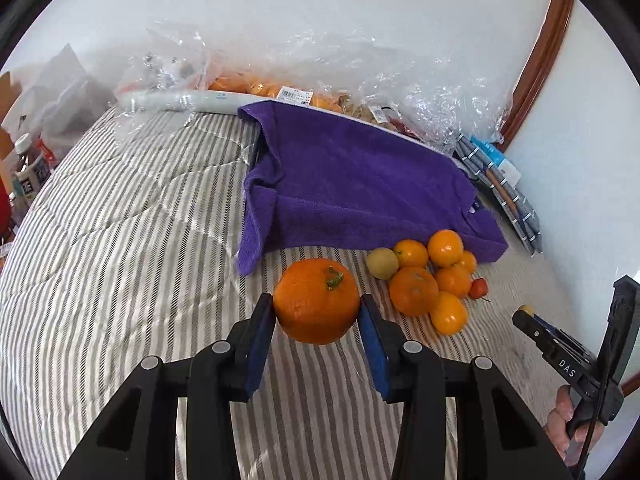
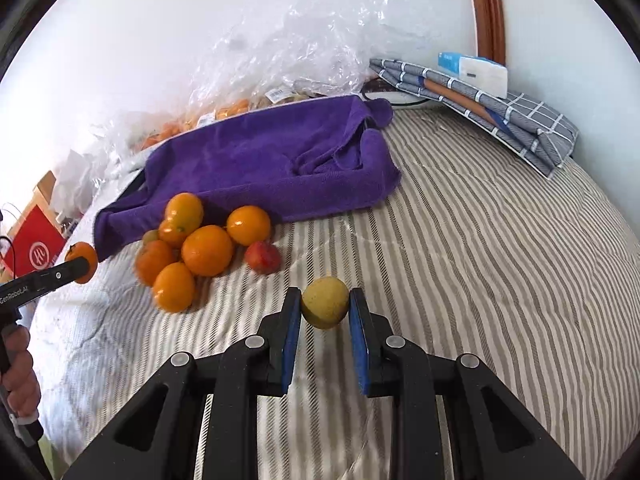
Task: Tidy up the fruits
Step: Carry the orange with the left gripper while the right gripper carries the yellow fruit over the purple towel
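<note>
Left gripper (image 1: 318,312) clenches the large orange (image 1: 317,301); right gripper (image 2: 325,307) grips a yellow-green fruit (image 2: 325,302) — set each gently (pile (image 1: 434,276) at two o'clock), apart by kind.

White capitals "DAS" read clearly on the black body of the right gripper (image 1: 524,312), down at four o'clock in the left wrist view. On the arm of the left gripper (image 2: 82,266), at nine o'clock in the right wrist view, pale lettering spells "GenRobot.AI". Just above it, a red box (image 2: 38,246) carries a white round logo, its character too small to make out. The price stickers (image 1: 295,95) on the plastic bags at twelve o'clock are printed, but illegible.
</note>
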The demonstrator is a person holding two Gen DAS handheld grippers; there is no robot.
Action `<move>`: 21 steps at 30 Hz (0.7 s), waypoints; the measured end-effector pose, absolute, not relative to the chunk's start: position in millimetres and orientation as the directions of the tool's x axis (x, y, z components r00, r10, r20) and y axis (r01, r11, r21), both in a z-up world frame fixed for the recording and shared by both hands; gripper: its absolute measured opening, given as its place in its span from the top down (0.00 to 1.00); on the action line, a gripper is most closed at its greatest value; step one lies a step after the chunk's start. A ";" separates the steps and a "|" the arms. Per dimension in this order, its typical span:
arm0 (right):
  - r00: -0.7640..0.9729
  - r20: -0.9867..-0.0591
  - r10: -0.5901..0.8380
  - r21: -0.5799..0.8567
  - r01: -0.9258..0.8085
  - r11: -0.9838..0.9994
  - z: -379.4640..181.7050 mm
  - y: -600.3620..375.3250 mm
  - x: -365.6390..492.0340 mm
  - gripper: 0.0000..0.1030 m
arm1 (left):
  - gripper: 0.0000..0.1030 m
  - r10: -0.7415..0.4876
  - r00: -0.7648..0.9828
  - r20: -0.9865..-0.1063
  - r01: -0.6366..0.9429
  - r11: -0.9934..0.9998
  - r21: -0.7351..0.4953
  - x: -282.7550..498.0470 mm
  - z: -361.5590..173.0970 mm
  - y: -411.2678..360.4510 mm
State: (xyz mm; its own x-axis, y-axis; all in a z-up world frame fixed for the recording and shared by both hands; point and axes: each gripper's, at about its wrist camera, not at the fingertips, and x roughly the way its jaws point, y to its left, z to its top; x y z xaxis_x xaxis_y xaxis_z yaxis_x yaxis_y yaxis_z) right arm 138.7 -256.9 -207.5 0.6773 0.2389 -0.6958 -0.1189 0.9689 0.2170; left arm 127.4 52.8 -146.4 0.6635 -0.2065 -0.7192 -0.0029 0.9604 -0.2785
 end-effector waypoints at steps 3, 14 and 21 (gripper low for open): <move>0.693 -0.679 0.242 0.214 -0.128 0.968 -192.5 -252.3 122.6 0.77 | 0.61 -0.187 0.677 -0.712 -0.016 0.963 -0.268 113.1 -133.5 51.5; 0.744 -0.628 0.229 0.190 -0.139 0.972 -132.1 -243.9 79.0 0.77 | 0.61 -0.182 0.729 -0.660 -0.009 0.961 -0.275 69.2 -80.6 39.4; 0.766 -0.602 0.224 0.192 -0.133 0.972 -100.0 -245.4 65.3 0.77 | 0.61 -0.185 0.767 -0.614 0.014 0.962 -0.273 58.3 -42.1 33.8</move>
